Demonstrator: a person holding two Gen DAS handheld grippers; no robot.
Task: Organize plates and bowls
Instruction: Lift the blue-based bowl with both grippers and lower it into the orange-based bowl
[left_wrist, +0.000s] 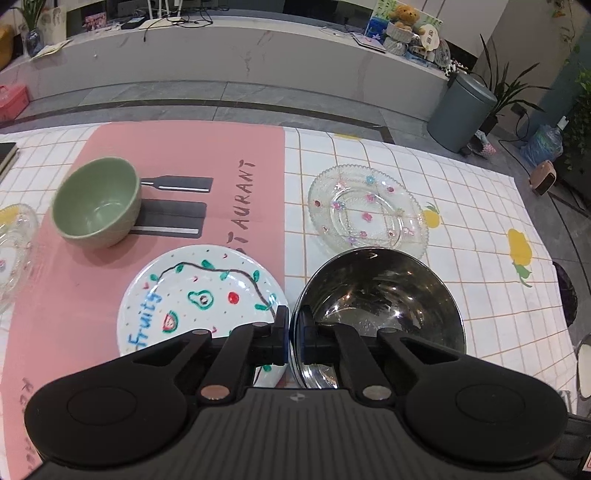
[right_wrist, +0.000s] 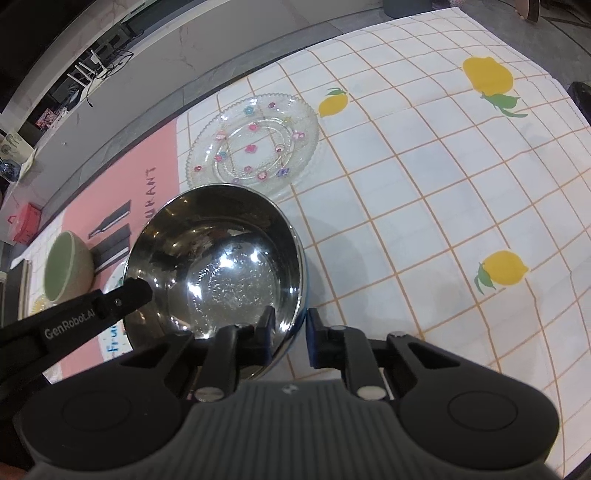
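Observation:
A shiny steel bowl (left_wrist: 380, 295) (right_wrist: 221, 258) stands on the checked tablecloth near the front edge. My left gripper (left_wrist: 294, 332) is shut on its left rim, one finger inside and one outside. One left finger (right_wrist: 129, 295) shows on that rim in the right wrist view. My right gripper (right_wrist: 291, 332) straddles the bowl's right rim with its pads against the wall. A white plate painted with fruit (left_wrist: 192, 295) lies just left of the bowl. Further left, a green bowl (left_wrist: 96, 203) (right_wrist: 66, 266) rests on the pink mat. A clear glass plate with flowers (left_wrist: 365, 210) (right_wrist: 255, 144) lies behind the steel bowl.
A second glass plate (left_wrist: 14, 251) sits at the table's left edge. The pink placemat (left_wrist: 184, 147) covers the left half and the checked cloth with lemons (right_wrist: 443, 221) the right. A white rimmed object (left_wrist: 583, 369) shows at the far right edge.

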